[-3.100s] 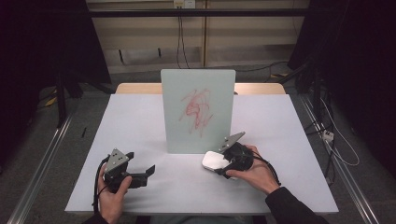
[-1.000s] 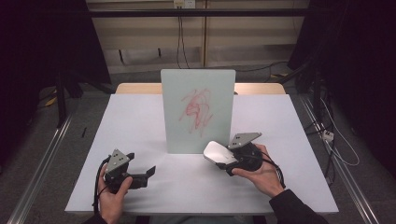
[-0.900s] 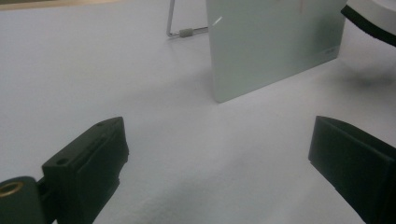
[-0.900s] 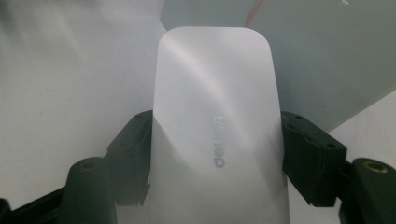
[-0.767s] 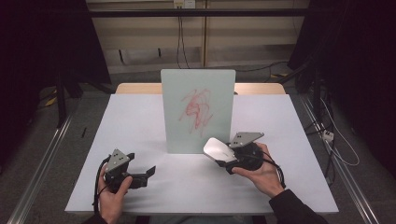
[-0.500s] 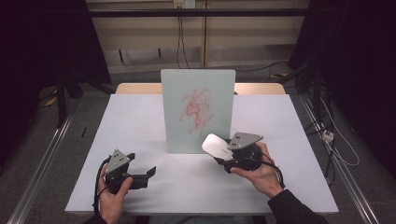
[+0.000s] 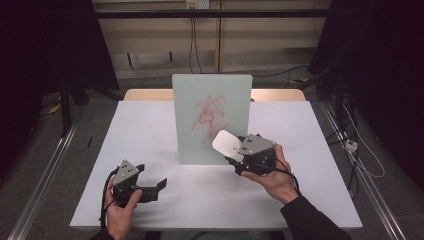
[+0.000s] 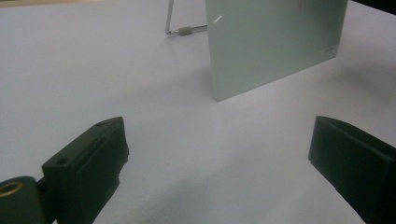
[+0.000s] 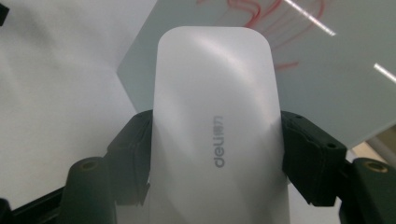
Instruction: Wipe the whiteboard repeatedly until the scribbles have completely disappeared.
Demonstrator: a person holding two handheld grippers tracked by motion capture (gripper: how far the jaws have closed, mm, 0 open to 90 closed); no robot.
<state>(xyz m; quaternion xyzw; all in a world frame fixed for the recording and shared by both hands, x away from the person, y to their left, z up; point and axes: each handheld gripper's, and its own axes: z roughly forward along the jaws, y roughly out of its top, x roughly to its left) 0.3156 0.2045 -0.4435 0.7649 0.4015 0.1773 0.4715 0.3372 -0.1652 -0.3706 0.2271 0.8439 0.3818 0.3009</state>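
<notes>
A small whiteboard (image 7: 211, 119) stands upright on a wire stand in the middle of the table, with red scribbles (image 7: 210, 115) on its face. My right gripper (image 7: 234, 155) is shut on a white board eraser (image 7: 226, 143), held off the table just in front of the board's lower right part. In the right gripper view the eraser (image 9: 217, 126) sits clamped between both black jaws, with the scribbled board (image 9: 299, 60) right behind it. My left gripper (image 7: 157, 186) rests on the table at the front left, open and empty; its view shows the board's lower corner (image 8: 271, 51) ahead.
The white table top (image 7: 150, 130) has bare room to the left and right of the board. The board's wire stand (image 8: 180, 28) shows behind it. Metal rails (image 7: 45, 170) and cables (image 7: 360, 150) run on the floor beside the table.
My right gripper has lifted the eraser from the table and carried it up and left toward the board's face. The left gripper has stayed still.
</notes>
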